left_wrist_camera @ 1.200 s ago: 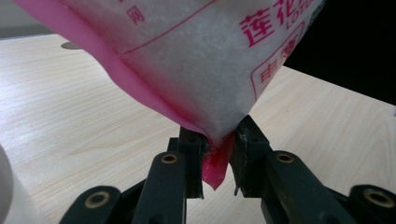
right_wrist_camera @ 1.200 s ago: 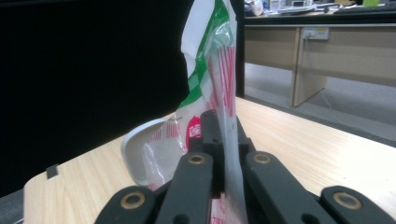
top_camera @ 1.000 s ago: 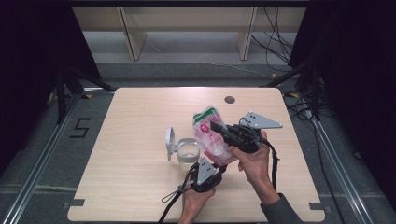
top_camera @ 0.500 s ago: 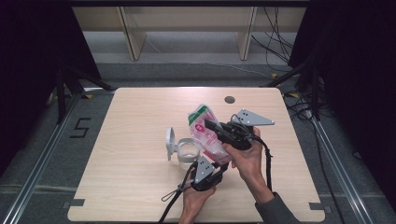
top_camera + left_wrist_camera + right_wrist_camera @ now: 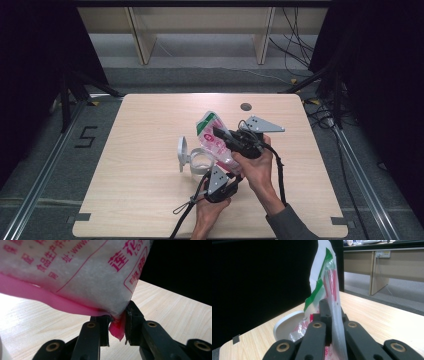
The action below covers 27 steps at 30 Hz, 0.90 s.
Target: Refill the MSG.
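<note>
While both tongs stay clamped, left tongs (image 5: 117, 327) pinch the bag's (image 5: 75, 272) corner, right tongs (image 5: 332, 315) its side.

Wooden table (image 5: 140, 200), floor marked 5 (image 5: 86, 136), cables (image 5: 295, 30) behind.

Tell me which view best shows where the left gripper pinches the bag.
Left gripper view: the left gripper clamps the bag by its pink bottom corner. The high view shows that spot tiny; the right gripper view shows the bag's upper part.
</note>
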### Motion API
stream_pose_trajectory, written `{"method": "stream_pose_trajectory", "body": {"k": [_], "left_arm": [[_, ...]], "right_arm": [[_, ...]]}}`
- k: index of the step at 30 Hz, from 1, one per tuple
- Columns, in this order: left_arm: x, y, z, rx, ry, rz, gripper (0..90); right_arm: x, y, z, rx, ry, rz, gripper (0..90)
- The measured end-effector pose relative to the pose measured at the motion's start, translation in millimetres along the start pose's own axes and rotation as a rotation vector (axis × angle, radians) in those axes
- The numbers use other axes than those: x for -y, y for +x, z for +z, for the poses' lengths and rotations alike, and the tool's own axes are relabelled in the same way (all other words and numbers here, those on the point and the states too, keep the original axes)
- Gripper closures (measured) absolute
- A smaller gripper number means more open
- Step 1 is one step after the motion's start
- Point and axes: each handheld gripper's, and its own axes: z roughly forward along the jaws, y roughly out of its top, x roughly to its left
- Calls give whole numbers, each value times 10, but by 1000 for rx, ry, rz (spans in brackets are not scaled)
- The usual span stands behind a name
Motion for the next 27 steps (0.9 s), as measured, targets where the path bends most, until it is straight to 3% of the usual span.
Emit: {"method": "stream_pose_trajectory", "body": {"k": [6, 15, 17, 18, 19, 21, 27], "left_arm": [[3, 13, 4, 5, -10, 3, 757], [17, 27, 25, 2, -20, 2, 758], [25, 36, 35, 10, -23, -3, 758], [30, 44, 41, 10, -16, 0, 758], [36, 49, 50, 13, -22, -10, 758], [39, 54, 55, 14, -23, -12, 758], [34, 56, 67, 17, -28, -2, 759]], "right_arm": [[7, 30, 62, -4, 0, 17, 900], [30, 48, 120, -6, 6, -23, 900], [37, 51, 134, -3, 14, -24, 900], [45, 60, 138, -4, 22, 0, 900], [50, 33, 161, -6, 19, -28, 900], [60, 38, 170, -11, 20, -6, 900], [70, 42, 195, -13, 21, -8, 900]]}}
